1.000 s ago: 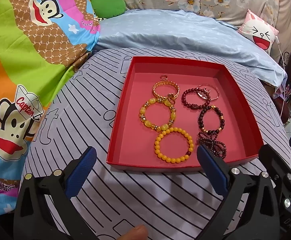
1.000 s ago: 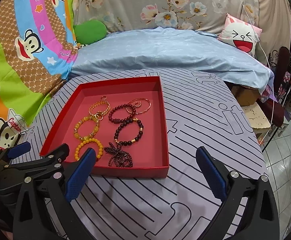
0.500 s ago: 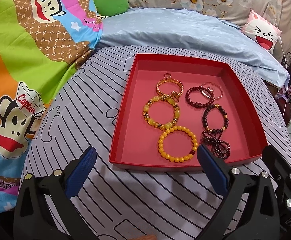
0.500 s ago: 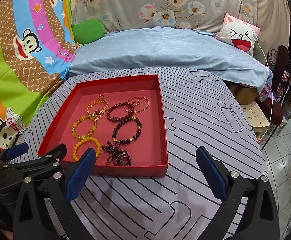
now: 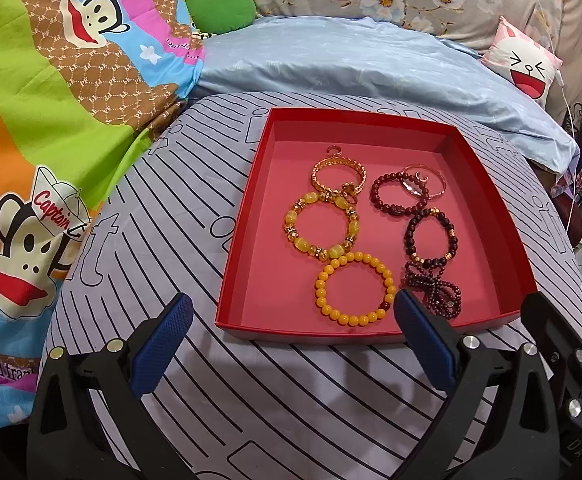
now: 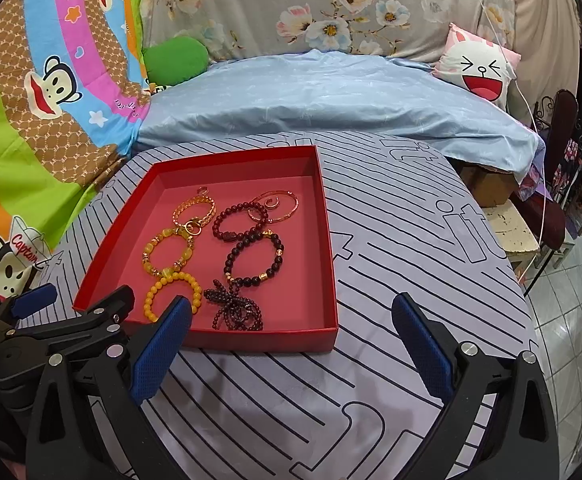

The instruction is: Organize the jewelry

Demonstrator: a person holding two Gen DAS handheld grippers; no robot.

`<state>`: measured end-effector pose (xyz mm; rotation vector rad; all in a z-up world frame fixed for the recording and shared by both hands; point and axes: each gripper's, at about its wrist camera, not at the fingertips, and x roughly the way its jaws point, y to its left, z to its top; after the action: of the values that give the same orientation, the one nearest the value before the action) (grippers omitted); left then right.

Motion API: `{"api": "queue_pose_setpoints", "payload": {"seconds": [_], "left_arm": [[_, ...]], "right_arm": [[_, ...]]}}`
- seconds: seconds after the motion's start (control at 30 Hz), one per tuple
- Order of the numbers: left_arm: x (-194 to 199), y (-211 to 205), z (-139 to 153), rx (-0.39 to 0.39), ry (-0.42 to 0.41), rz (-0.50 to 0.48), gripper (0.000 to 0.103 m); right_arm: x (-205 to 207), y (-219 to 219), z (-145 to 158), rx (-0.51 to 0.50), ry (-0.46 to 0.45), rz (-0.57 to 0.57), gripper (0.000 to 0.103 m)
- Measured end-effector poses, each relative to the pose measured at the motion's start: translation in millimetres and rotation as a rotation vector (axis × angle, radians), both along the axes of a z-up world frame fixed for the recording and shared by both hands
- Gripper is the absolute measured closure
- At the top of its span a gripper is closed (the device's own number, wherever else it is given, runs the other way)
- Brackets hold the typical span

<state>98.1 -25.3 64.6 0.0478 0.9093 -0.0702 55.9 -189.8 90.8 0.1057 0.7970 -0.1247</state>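
Bracelets lie in red tray [image 5: 247, 216] on striped tabletop [image 5: 163, 184]: yellow bead ring [image 5: 354, 289] nearest, dark bead ring [image 5: 431, 236] beside it. Left tool [image 5: 291, 330] released, empty, before tray's near edge. Right tool [image 6: 291, 334] released, empty, over tabletop.

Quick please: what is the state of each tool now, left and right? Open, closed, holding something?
Left tool: open, holding nothing, near the red tray.
Right tool: open, holding nothing.
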Motion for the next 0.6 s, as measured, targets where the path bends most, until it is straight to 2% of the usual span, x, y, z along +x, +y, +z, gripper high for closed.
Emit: {"api": "queue_pose_setpoints", "payload": {"seconds": [0.6], "left_arm": [[0.5, -0.9, -0.4, -0.002, -0.006, 0.003, 0.007]], "right_arm": [[0.1, -0.1, 0.1, 0.000, 0.000, -0.001, 0.006]]}}
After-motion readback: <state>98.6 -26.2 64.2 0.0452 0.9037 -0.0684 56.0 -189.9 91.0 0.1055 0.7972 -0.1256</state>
